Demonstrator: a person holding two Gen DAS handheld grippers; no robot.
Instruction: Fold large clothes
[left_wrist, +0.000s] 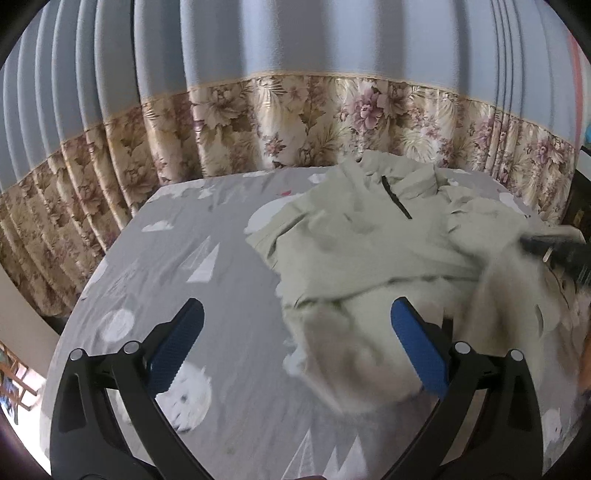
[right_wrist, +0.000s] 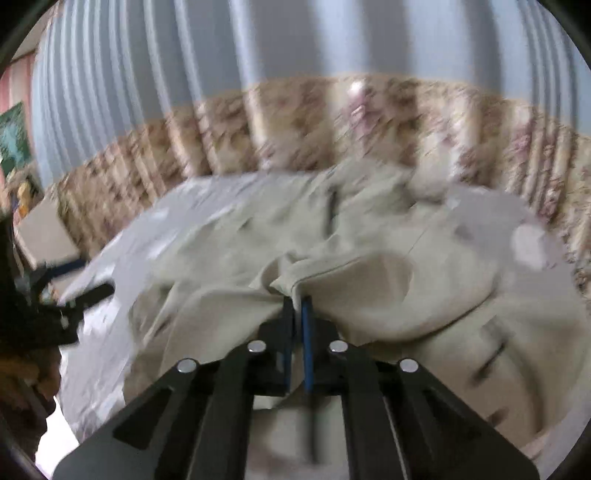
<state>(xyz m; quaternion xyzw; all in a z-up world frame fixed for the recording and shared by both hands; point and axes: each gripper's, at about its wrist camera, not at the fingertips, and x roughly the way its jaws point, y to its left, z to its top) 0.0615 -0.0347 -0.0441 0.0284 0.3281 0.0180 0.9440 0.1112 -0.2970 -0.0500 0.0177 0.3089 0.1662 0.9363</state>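
A large pale beige jacket (left_wrist: 369, 236) with a dark zip lies rumpled on the grey patterned bed sheet (left_wrist: 177, 266), on the right half of the bed. My left gripper (left_wrist: 295, 325) is open and empty, hovering above the jacket's near left edge. My right gripper (right_wrist: 298, 306) is shut on a bunched fold of the jacket (right_wrist: 369, 280) and lifts it; this view is blurred by motion. The right gripper shows as a dark blur at the right edge of the left wrist view (left_wrist: 554, 251). The left gripper shows at the left edge of the right wrist view (right_wrist: 74, 306).
A blue curtain with a floral band (left_wrist: 295, 118) hangs close behind the bed's far edge. The bed's left edge (left_wrist: 85, 295) drops to the floor, with wooden furniture (left_wrist: 14, 380) beyond. A cardboard box (right_wrist: 44, 236) stands at the left in the right wrist view.
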